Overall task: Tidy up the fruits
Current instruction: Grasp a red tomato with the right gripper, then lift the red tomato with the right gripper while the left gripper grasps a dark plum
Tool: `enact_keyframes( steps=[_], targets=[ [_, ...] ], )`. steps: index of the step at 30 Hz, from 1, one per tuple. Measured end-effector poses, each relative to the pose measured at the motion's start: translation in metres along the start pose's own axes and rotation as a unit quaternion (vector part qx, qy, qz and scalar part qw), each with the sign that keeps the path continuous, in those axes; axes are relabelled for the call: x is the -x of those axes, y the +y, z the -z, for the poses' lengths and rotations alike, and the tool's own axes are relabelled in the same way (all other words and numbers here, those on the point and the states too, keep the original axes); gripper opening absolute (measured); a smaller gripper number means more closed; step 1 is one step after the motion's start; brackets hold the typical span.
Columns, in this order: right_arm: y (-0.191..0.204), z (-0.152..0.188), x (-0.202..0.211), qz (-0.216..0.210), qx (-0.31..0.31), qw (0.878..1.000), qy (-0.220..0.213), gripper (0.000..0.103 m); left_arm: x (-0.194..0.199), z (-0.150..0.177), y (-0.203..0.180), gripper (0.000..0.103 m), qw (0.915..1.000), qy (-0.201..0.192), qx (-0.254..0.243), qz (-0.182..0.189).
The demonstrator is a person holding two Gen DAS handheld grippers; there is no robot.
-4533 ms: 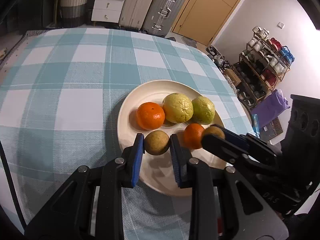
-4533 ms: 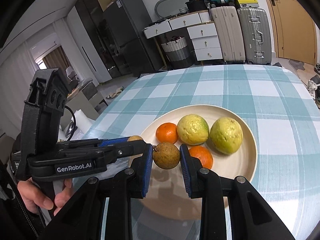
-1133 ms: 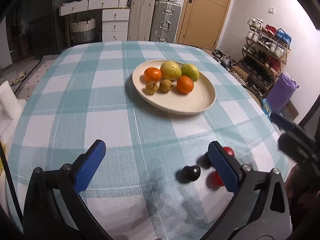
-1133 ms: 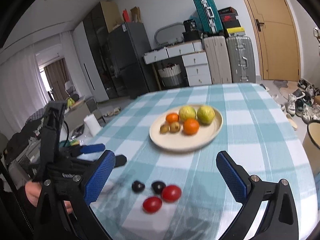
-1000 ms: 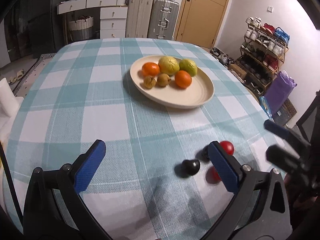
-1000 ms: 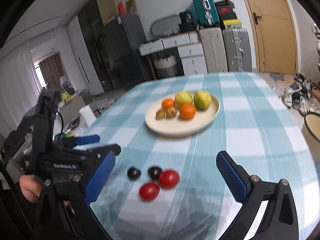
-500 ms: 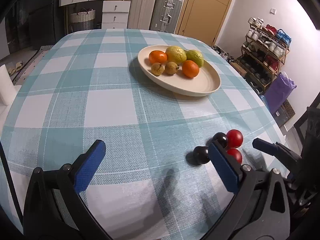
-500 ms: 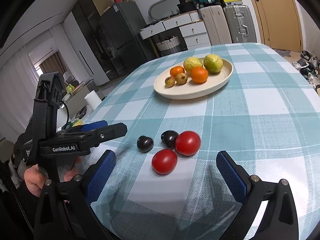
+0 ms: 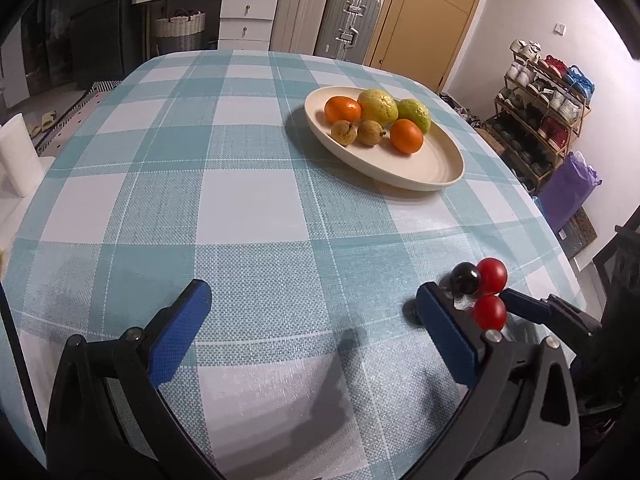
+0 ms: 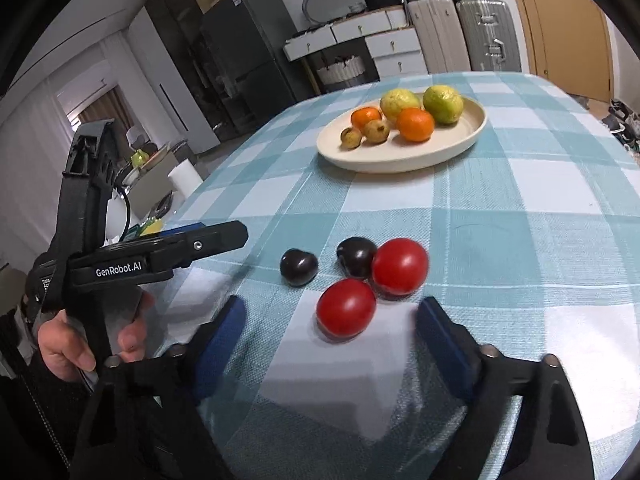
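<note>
Near red tomato [image 10: 346, 307] just ahead of wide-spread right tongs [image 10: 332, 330]; left tongs [image 9: 316, 320] spread too.

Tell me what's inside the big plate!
The plate holds six fruits: two oranges, two big yellow-green fruits and two small brown ones. Anything hiding behind them can't be seen.

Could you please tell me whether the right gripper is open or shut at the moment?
Open. The right gripper has its blue pads spread wide, holding nothing; the nearer red tomato lies on the tablecloth just ahead, between them.
</note>
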State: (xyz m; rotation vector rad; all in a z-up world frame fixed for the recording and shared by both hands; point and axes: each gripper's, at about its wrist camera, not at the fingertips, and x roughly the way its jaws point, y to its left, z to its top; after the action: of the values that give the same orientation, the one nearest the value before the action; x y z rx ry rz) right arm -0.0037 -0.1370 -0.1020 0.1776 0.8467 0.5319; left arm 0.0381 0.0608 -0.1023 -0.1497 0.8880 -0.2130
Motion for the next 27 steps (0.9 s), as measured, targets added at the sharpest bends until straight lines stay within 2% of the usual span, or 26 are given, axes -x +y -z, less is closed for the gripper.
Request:
enact_keyframes(
  steps=[3, 5, 8, 17, 24, 27],
  targets=[
    [0.002, -0.001, -0.003, 0.016, 0.006, 1.000, 0.004, 0.064, 0.000, 0.000, 0.000, 0.102, 1.0000, -0.001, 0.000, 0.000],
    [0.002, -0.001, -0.004, 0.024, 0.010, 1.000, 0.006, 0.043, 0.000, 0.000, 0.000, 0.102, 1.0000, -0.001, 0.001, 0.000],
    [-0.003, 0.000, -0.004, 0.014, 0.004, 1.000, 0.005, 0.031, 0.000, 0.000, 0.000, 0.102, 1.0000, 0.000, 0.000, -0.001],
    [-0.004, 0.002, -0.001, -0.024, -0.001, 1.000, 0.011, 0.030, 0.001, 0.001, -0.002, 0.102, 1.0000, 0.000, 0.003, 0.000],
    [0.000, -0.001, 0.010, -0.029, 0.012, 0.999, -0.012, 0.030, 0.001, 0.000, -0.008, 0.102, 1.0000, 0.003, -0.001, 0.009],
    [-0.004, -0.005, 0.017, -0.023, 0.013, 0.999, -0.025, 0.030, -0.002, 0.000, -0.015, 0.102, 0.9999, 0.008, -0.010, 0.001]
  ],
)
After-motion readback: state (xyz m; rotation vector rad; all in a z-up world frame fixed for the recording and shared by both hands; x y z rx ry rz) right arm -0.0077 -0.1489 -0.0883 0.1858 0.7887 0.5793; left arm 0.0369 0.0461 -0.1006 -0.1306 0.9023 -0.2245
